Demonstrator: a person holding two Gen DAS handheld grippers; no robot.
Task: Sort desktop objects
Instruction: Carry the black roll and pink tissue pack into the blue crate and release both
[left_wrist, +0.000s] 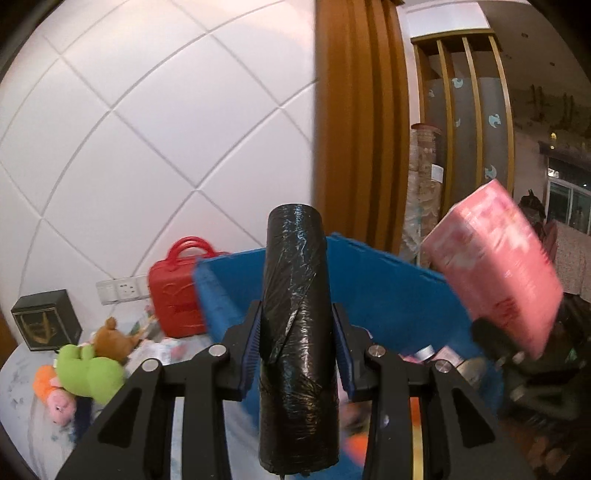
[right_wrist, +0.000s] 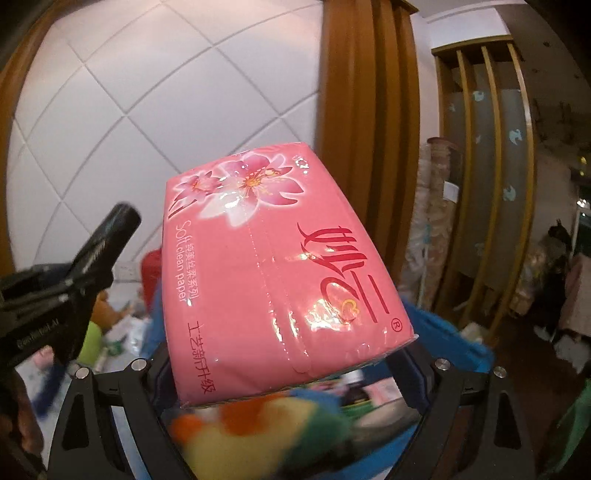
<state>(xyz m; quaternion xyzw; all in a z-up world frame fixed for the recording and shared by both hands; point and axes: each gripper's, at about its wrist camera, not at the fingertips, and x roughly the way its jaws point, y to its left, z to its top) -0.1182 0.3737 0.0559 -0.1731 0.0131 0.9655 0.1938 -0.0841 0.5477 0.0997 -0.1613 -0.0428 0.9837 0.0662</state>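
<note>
My left gripper (left_wrist: 297, 345) is clamped on a black bag roll (left_wrist: 297, 332), gripped mid-length so it stands upright between the pads. My right gripper (right_wrist: 284, 373) has its jaws spread wide around a pink tissue pack (right_wrist: 273, 280), held across its width, tilted up. Both are raised over the blue bin (left_wrist: 388, 288), probably for dropping in. Plush toys (left_wrist: 88, 369) and the red case (left_wrist: 177, 295) sit on the table (left_wrist: 22, 406), unsorted.
</note>
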